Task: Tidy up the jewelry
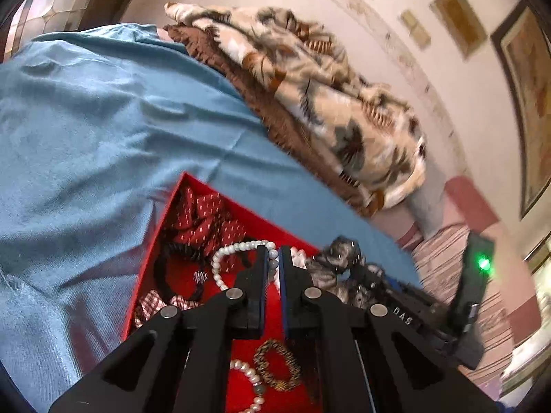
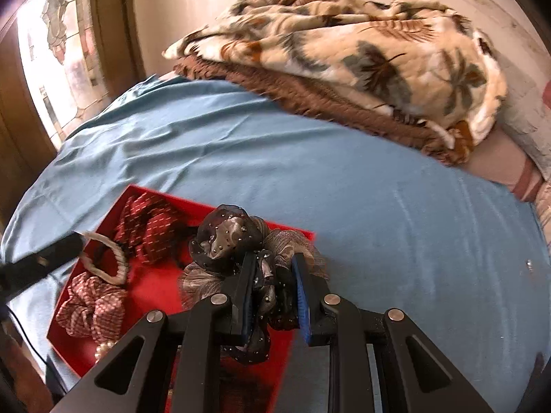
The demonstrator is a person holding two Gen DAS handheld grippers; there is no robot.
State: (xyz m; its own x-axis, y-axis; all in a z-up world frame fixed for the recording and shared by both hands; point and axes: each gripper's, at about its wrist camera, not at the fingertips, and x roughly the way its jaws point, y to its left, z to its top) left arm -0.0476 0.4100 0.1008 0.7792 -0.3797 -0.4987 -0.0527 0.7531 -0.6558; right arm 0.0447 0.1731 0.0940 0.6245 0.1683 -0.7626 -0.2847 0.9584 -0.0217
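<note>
A red tray [image 1: 256,222] lies on the blue sheet; it also shows in the right wrist view [image 2: 155,285]. It holds a red dotted scrunchie [image 1: 206,215], a checked scrunchie [image 2: 91,306], a black hair band [image 1: 165,268] and a brown beaded bracelet [image 1: 275,364]. My left gripper [image 1: 273,253] is shut on a pearl necklace [image 1: 224,258] over the tray. My right gripper [image 2: 273,265] is shut on a dark sheer studded scrunchie [image 2: 227,237] above the tray's right side.
A blue sheet [image 2: 344,179] covers the bed. A folded leaf-print blanket [image 2: 361,51] lies at the far side by the wall. A window [image 2: 51,51] is at the left. Framed pictures [image 1: 458,20] hang on the wall.
</note>
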